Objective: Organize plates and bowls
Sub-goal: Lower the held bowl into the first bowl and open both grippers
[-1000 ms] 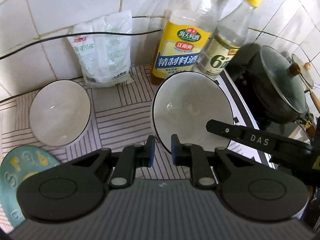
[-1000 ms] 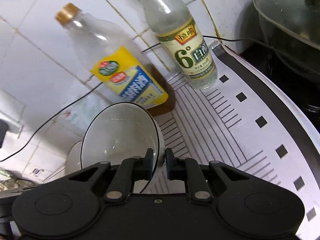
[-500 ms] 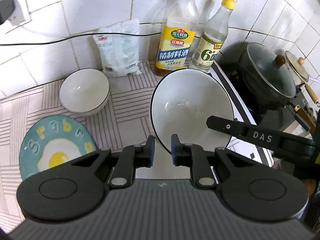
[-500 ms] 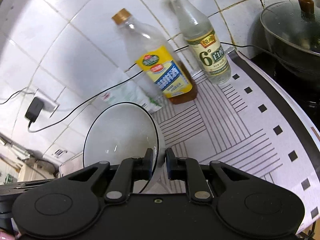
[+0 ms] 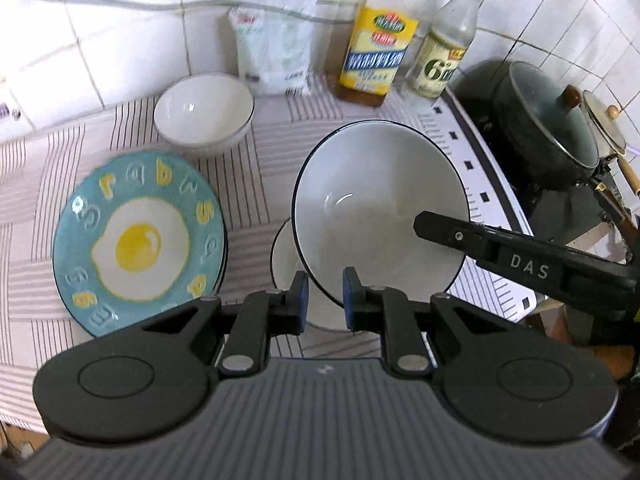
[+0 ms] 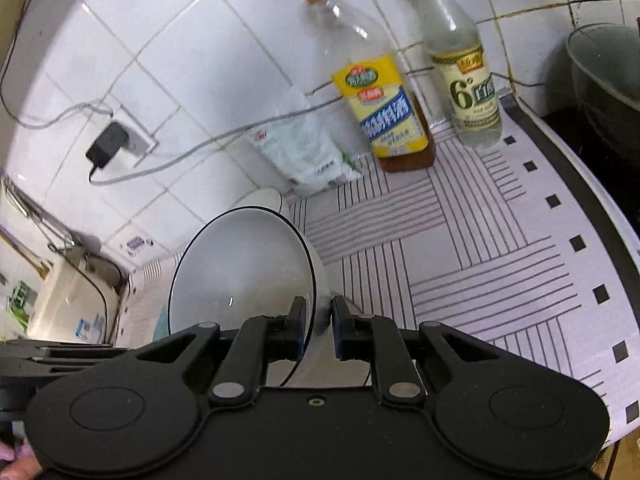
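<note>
A large white bowl with a dark rim [image 5: 380, 208] is held tilted above the striped mat. My left gripper [image 5: 323, 300] is shut on its near rim. My right gripper [image 6: 318, 328] is shut on the same bowl [image 6: 240, 276] at its right rim, and its finger [image 5: 460, 236] shows over the bowl in the left wrist view. A white dish [image 5: 284, 256] lies under the bowl, mostly hidden. A smaller white bowl [image 5: 204, 114] stands at the back left. A blue fried-egg plate [image 5: 138, 242] lies on the left.
Two bottles [image 5: 376, 48] [image 5: 444, 52] and a white packet [image 5: 276, 52] stand against the tiled wall. A dark lidded pot [image 5: 548, 124] sits on the stove at the right. A cable [image 6: 200, 148] runs along the wall from a plug.
Both grippers have lifted the large bowl and drawn it back from the wall. The egg plate and the dish under the bowl have come into view.
</note>
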The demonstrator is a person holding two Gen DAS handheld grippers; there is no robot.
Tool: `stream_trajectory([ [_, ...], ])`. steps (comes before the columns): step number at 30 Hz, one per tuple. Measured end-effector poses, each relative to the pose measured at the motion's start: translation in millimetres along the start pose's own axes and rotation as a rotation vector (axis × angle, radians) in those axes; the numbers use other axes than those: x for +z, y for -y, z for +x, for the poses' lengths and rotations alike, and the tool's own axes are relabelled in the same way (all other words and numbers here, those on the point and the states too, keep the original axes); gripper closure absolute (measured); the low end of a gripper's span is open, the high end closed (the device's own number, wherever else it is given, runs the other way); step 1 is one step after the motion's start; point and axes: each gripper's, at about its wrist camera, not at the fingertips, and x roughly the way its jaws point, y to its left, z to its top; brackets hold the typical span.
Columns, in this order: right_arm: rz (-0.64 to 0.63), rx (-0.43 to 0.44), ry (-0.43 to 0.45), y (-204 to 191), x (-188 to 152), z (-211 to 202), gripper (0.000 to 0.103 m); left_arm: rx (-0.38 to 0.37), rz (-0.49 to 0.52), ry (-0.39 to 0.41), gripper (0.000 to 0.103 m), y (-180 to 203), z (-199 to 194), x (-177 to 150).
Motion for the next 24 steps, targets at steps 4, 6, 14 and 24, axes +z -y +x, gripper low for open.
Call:
stream_trajectory([
  [4, -0.001, -0.005, -0.020, 2.1, -6.4, 6.4, 0.086, 0.000, -0.012, -0.023, 0.088, -4.0, 7.8, -5.3],
  [6, -0.006, -0.014, -0.032, 3.6, -9.5, 9.7, 0.086, 0.002, -0.011, -0.037, 0.088, -4.3, 12.9, -6.0],
  [14, -0.019, -0.049, -0.053, 12.2, -20.6, 18.6, 0.086, -0.020, -0.043, -0.108, 0.088, -7.9, 36.2, -11.5],
  [24, -0.207, -0.157, -0.077, -10.6, -27.6, 35.0, 0.086, -0.011, -0.080, -0.174, 0.087, -13.5, 49.0, -7.8],
])
